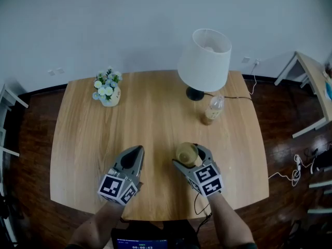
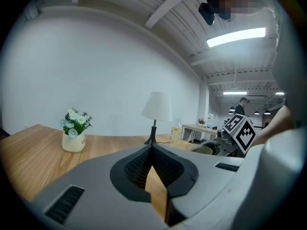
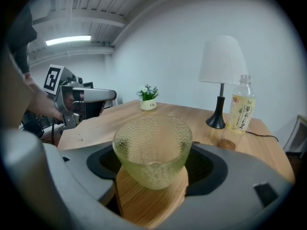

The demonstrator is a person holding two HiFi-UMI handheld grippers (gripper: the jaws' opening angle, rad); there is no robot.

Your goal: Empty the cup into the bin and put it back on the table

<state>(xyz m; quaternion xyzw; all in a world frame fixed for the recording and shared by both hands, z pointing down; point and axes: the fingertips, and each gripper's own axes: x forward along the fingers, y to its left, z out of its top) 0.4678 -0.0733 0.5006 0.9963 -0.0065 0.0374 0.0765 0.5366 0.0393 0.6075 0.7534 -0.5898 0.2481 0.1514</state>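
A dimpled, pale yellow-green glass cup (image 1: 185,153) sits between the jaws of my right gripper (image 1: 188,154), which is shut on it over the near part of the wooden table (image 1: 155,113). In the right gripper view the cup (image 3: 152,150) looks empty and fills the span between the jaws, with the wood showing beneath it. My left gripper (image 1: 136,152) hovers beside it to the left, shut with nothing in it; its tips (image 2: 152,148) meet in a point. No bin is in view.
A white-shaded lamp (image 1: 204,61) and a small drink bottle (image 1: 212,109) stand at the table's far right, and a flower vase (image 1: 107,88) stands at the far left. A cable runs off the right edge. Dark floor surrounds the table.
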